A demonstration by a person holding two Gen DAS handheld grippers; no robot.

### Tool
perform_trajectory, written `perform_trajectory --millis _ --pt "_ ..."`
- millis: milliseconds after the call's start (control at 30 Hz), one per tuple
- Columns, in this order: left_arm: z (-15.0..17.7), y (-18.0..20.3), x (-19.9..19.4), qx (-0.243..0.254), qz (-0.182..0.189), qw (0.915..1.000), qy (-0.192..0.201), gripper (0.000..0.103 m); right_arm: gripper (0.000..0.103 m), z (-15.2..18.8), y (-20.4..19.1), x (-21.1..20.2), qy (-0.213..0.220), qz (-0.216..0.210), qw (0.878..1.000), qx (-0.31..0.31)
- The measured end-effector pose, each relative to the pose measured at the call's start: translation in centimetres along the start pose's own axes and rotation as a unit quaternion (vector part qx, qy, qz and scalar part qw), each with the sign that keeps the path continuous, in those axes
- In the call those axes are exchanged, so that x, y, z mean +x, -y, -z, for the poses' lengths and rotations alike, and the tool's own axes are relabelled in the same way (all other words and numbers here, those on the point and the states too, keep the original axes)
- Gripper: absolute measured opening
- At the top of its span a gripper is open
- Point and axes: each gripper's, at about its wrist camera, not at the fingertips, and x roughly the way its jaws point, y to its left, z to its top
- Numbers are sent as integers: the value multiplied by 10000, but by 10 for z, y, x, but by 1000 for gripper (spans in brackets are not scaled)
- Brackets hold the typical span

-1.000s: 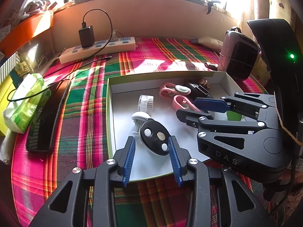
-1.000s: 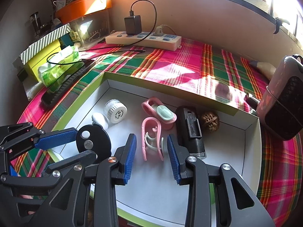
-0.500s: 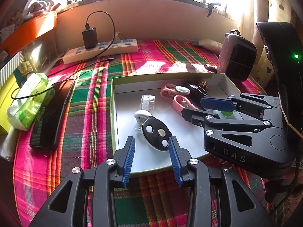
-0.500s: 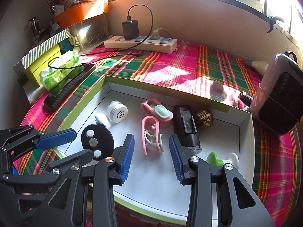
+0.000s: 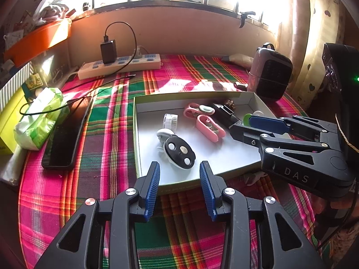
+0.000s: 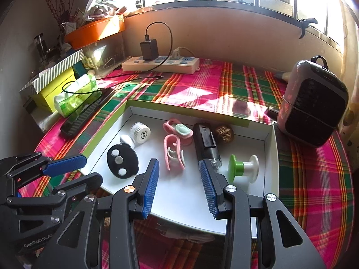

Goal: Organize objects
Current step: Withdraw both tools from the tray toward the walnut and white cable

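A shallow white box with a green rim (image 5: 135, 134) (image 6: 272, 157) lies on the plaid cloth. Inside it are a black oval disc with pale dots (image 5: 179, 154) (image 6: 122, 161), a small white jar (image 5: 170, 121) (image 6: 140, 132), two pink clips (image 5: 209, 127) (image 6: 174, 151), a black device (image 5: 224, 113) (image 6: 206, 143), a walnut (image 6: 225, 133) and a green-and-white spool (image 6: 242, 168). My left gripper (image 5: 179, 172) (image 6: 92, 168) hovers open over the box's near rim, just short of the disc. Over the box's near half, my right gripper (image 6: 179, 168) (image 5: 242, 124) is open and holds nothing.
Left of the box lie a dark phone (image 5: 65, 134) with a loose cable and a green tissue pack (image 5: 38, 121). A power strip with a black charger (image 5: 121, 66) sits at the back wall. A pink-and-black heater (image 6: 314, 105) stands right of the box.
Both grippers have drawn back and up from the box. The black disc, earlier between the left fingertips, now lies ahead of them. The green spool has come into the right wrist view.
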Motion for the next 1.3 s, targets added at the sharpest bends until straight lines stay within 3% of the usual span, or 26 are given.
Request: perform_trajectory --millis 300,733,1300 --pt "12 0 -12 -73 44 9999 61 35 40 20 13 -19 69 65 9997 208" --pt "30 13 -10 -7 461 9989 -18 39 40 53 24 -42 144 114 9993 334" --pt "34 25 12 67 502 9982 -305 40 46 66 26 -14 -349 -164 9990 245"
